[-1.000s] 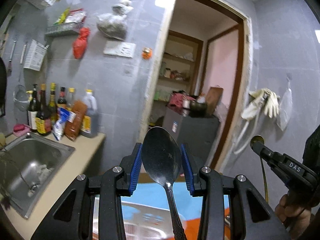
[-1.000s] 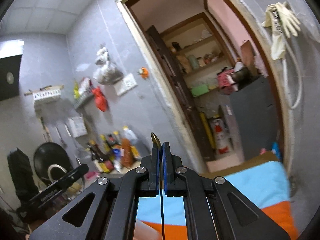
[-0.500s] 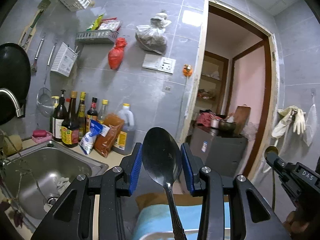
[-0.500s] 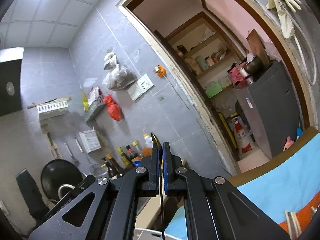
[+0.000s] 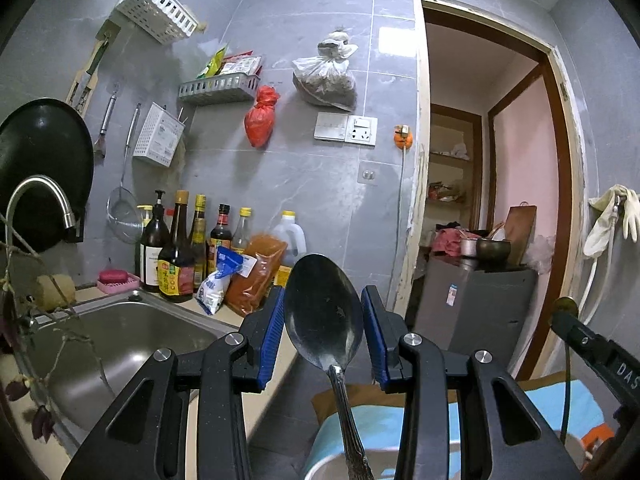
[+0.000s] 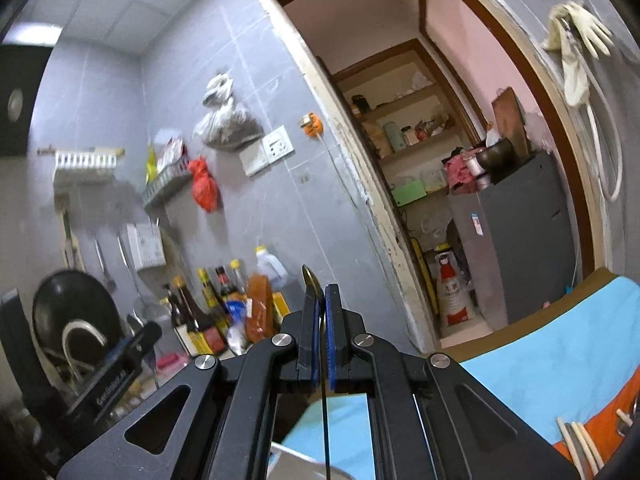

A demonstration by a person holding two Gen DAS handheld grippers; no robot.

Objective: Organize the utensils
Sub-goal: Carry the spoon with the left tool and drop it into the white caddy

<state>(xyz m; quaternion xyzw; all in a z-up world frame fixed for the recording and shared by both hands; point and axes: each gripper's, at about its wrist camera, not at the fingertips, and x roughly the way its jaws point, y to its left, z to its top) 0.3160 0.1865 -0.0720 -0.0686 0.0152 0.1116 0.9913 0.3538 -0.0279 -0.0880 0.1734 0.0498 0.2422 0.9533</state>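
Grippers level: left gripper (image 5: 323, 322) jaws clamp steel spoon (image 5: 323, 312), right gripper (image 6: 320, 330) jaws pinch thin utensil (image 6: 310, 280) edge-on.

Both grippers are built alike: the left gripper (image 5: 323, 334) and the right gripper (image 6: 320, 334) have matte black angular link arms with triangular cut-outs, joined by round silver screws. Their fingers (image 5: 269, 336) carry ridged blue pads on the inner faces. White lettering, partly readable as "DAS", marks the side of the right gripper's black body.
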